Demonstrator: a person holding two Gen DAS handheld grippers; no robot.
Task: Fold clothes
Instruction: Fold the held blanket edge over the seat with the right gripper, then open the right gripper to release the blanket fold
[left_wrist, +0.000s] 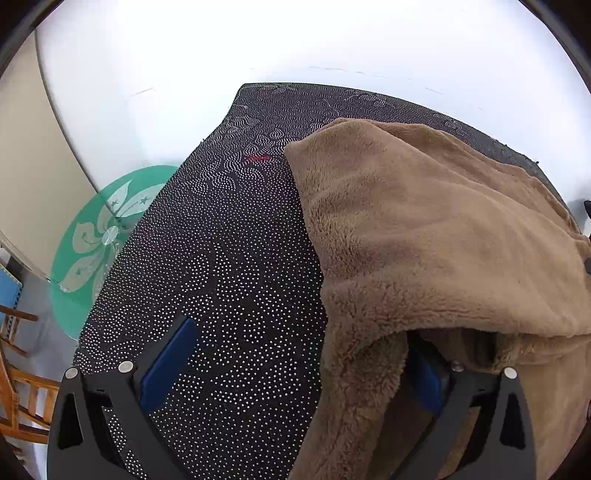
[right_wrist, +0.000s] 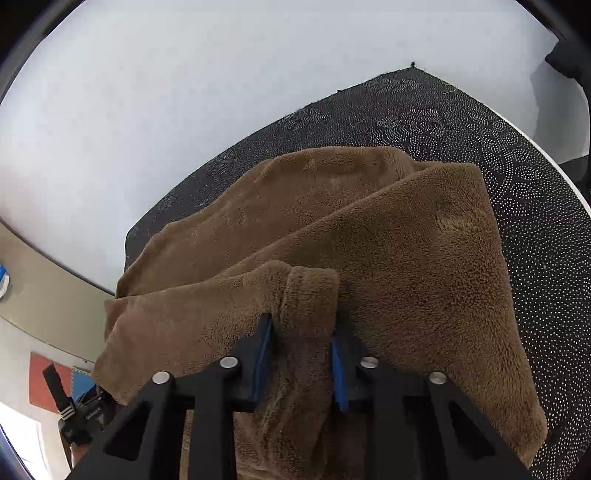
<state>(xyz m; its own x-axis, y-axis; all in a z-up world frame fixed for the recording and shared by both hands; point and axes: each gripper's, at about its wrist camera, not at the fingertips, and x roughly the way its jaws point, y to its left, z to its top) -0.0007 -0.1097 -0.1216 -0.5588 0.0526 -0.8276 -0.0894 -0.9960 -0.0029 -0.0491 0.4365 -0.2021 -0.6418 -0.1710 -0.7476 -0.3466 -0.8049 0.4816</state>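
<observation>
On the dark dotted surface (right_wrist: 517, 177) lies the brown fleece garment (right_wrist: 369, 229), stretching to the frame's upper middle. The right gripper (right_wrist: 301, 339) is nearer, pinching a fold; the left gripper (left_wrist: 295, 354) stands wide open, its right finger under the cloth's edge.

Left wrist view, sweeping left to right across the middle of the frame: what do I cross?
Wooden chair at the edge → green glass round table → black dotted mat → brown fleece garment, which drapes over the left gripper's right-hand finger.
</observation>
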